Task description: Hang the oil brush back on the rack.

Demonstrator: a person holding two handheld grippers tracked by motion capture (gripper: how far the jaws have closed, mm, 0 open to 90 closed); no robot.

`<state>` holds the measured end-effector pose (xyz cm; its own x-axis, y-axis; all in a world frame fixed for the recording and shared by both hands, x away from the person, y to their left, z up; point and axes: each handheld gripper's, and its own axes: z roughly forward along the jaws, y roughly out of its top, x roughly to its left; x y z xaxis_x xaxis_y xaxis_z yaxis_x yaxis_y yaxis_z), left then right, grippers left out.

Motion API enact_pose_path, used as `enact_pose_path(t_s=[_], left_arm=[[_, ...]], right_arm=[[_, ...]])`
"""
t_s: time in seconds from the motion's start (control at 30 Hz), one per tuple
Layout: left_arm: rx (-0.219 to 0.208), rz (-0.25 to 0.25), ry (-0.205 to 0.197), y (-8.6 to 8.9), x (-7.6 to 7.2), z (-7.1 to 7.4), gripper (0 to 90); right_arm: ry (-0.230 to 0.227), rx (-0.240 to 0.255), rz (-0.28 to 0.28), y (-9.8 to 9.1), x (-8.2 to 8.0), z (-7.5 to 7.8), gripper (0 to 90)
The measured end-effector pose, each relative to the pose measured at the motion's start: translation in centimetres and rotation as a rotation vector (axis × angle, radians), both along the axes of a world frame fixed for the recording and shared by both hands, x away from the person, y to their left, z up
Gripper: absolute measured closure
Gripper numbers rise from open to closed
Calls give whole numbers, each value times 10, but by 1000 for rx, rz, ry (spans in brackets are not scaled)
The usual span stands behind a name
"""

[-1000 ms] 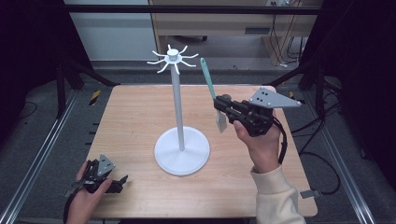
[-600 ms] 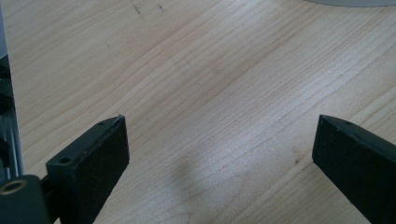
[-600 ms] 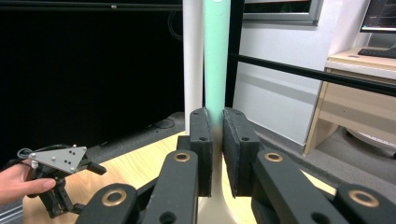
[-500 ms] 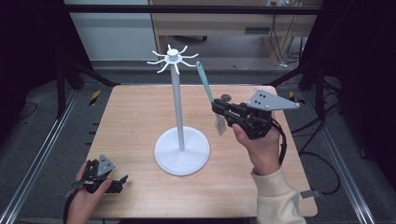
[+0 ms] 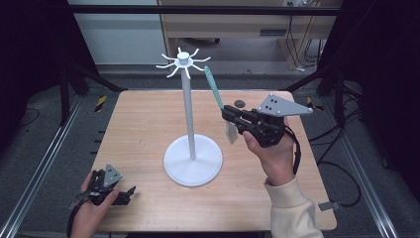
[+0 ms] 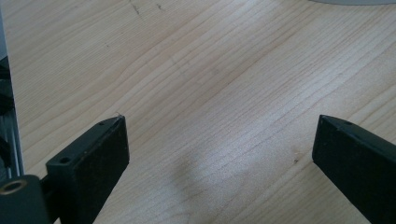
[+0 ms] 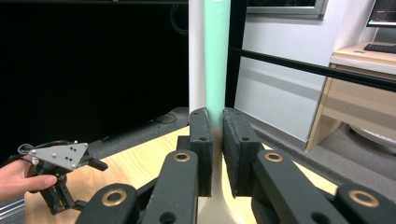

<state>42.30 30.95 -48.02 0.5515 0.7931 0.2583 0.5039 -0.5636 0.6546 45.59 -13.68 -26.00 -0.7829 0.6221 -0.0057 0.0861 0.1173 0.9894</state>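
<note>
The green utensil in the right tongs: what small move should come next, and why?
Probably lift it a little toward the hooks. The right tongs are shut on the utensil, and its tip sits just beside and below a hook of the stand, not yet hung.

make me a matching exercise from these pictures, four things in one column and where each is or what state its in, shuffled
Things:
1. white metal hook stand with round base
2. mint-green-handled utensil with pale blade
3. left gripper
4. small dark round object

Places or states:
A. open, low at the table's near left corner
B. lying on the wood at the far side, near the right
C. upright at the middle of the table
D. clamped between the right gripper jaws, handle tip raised toward the hooks

Pairs: 1-C, 2-D, 3-A, 4-B
</note>
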Motion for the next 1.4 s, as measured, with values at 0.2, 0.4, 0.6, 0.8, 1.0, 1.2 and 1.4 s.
enact_pose_path(t_s=[0.2,0.4,0.6,0.8,1.0,1.2,1.4], left_arm=[[-3,0,1,0,0,0,34],[-3,2,0,0,0,0,34],[1,-1,-1,-1,-1,0,34],[1,3,0,0,-1,0,34],[0,6,-1,1,-1,0,34],[0,7,-1,1,-1,0,34],[0,8,-2,1,-1,0,34]], right_arm=[[6,-5,5,6,3,-2,829],[12,-4,10,10,6,-3,829],[12,-6,6,12,8,-5,828],[10,-7,6,14,10,-6,828],[10,-1,-8,15,12,-8,827],[8,-3,-10,18,13,-8,827],[9,-2,-9,20,15,-9,826]])
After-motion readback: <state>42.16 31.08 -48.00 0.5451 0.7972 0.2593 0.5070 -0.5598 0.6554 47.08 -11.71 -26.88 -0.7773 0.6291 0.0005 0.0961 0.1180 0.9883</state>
